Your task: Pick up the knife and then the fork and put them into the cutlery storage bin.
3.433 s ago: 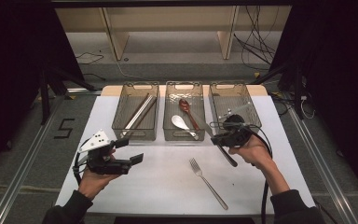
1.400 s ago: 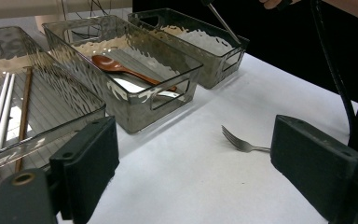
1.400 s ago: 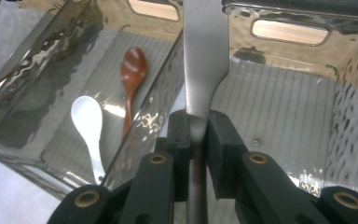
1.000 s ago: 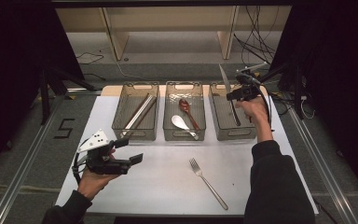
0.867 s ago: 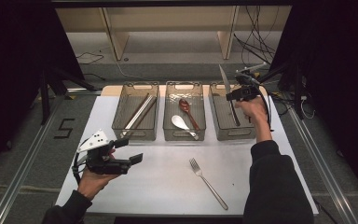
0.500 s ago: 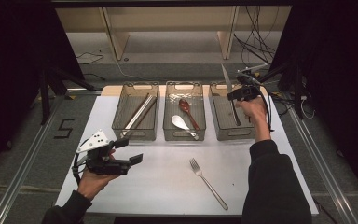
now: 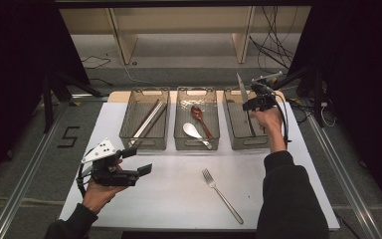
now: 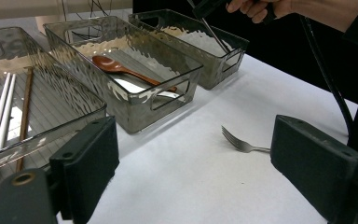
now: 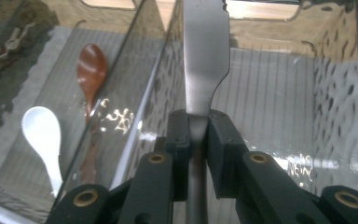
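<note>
Holding knife (image 9: 204,56) over right bin (image 7: 233,134), long axis along it, blade pointing to far end; my right tongs (image 9: 198,135) clamp its handle; left tongs (image 8: 191,168) gape, holding nothing.

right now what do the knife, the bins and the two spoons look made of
Knife: likely steel, brushed grey with a dull sheen, clamped in the right claw. Bins: clear smoky plastic, it seems; the contents show through rippled walls. Brown spoon: wood or lacquered plastic, glossy reddish brown. White spoon: ceramic or plastic, smooth and opaque; hard to tell.
</note>
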{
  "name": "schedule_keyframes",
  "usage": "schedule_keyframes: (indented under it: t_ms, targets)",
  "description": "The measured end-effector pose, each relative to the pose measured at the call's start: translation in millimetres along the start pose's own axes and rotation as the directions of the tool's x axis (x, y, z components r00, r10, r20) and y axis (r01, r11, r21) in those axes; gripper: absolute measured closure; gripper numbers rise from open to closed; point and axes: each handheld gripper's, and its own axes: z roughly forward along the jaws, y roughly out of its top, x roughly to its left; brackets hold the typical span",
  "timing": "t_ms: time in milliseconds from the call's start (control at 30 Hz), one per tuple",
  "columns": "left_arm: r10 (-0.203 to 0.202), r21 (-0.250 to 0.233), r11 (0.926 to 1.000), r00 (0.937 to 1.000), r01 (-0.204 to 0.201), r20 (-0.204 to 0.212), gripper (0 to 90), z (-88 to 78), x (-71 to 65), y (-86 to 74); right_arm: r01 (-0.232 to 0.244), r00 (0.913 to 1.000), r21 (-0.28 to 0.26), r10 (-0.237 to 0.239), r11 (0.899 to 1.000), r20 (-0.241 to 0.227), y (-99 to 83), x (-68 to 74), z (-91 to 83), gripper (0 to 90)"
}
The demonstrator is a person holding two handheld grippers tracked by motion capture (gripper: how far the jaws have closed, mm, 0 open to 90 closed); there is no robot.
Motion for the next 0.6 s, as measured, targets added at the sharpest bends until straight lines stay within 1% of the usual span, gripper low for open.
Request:
schedule_keyframes:
  t_ms: [67, 100, 133, 200, 233, 300, 400, 500, 600]
  targets:
    - [0.001, 0.001, 1.0, 1.0, -0.001, 0.001, 14.5, 0.1, -0.3, 0.0, -0.007, 0.9999, 0.005, 0.007, 1.0, 0.015, -2.4, -1.1, 3.0, 79.2]
    - [0.001, 0.003, 1.0, 1.0, -0.001, 0.001, 14.5, 0.3, -0.2, -0.1, -0.014, 0.9997, 0.018, 0.014, 1.0, 0.019, -3.3, -1.9, 4.8, 75.8]
    - [0.0, 0.002, 1.0, 1.0, 0.0, 0.001, 14.5, 0.5, -0.2, -0.2, -0.027, 0.9996, 0.02, 0.026, 0.999, 0.012, -3.9, -3.3, 5.8, 70.8]
    - [0.0, 0.002, 1.0, 1.0, 0.0, 0.0, 14.5, 0.7, -0.3, -0.2, -0.026, 0.9997, 0.009, 0.026, 1.0, 0.001, -3.8, -3.6, 3.7, 69.6]
    - [0.002, 0.004, 1.0, 1.0, -0.002, 0.001, 14.5, 0.6, -0.1, -0.2, -0.022, 0.9998, 0.007, 0.022, 1.0, -0.002, -3.1, -2.9, 1.9, 68.0]
    - [-0.001, 0.003, 1.0, 1.0, 0.001, 0.001, 14.5, 0.9, -0.2, -0.3, -0.002, 1.0, 0.006, 0.002, 1.0, -0.003, -1.9, -0.5, -1.2, 61.3]
    - [0.0, 0.002, 1.0, 1.0, 0.0, 0.001, 14.5, 0.9, -0.7, -0.3, 0.016, 0.9999, 0.004, -0.016, 1.0, -0.002, -2.5, 2.3, -4.6, 57.7]
    - [-0.001, 0.002, 1.0, 1.0, 0.001, 0.0, 14.5, 1.1, -0.7, -0.6, 0.034, 0.9992, 0.008, -0.034, 0.999, -0.019, -4.2, 5.0, -8.7, 49.6]
    - [-0.002, 0.004, 1.0, 1.0, 0.002, 0.0, 14.5, 1.3, -0.1, -0.7, 0.05, 0.998, 0.002, -0.05, 0.999, -0.039, -6.3, 8.5, -14.6, 44.3]
